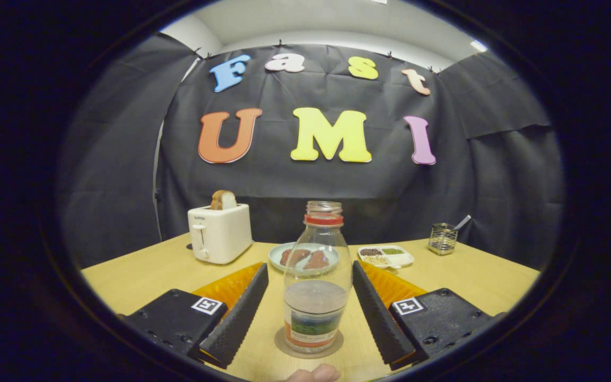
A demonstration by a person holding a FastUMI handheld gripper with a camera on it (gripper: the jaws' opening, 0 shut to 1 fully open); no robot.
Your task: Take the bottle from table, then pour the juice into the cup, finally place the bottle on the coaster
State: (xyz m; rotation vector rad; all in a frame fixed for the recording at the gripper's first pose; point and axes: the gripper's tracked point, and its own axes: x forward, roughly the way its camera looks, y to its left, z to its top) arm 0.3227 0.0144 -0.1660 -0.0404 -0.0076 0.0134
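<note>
Bottle (316, 276) on coaster (332, 350); tool (310, 305) open

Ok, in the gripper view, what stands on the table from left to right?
Toaster with bread in it → plate → bottle on its coaster, between the open gripper fingers, untouched → divided dish → wire holder.

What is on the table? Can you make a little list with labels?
bottle: clear bottle with no cap, upright between the fingers
under bottle: round coaster
gripper: gripper open, a gap on each side of the bottle
toaster: white toaster with bread sticking out, far left
plate: plate of food behind the bottle
tray: small divided tray beside the plate
rack: wire holder at the back
</note>
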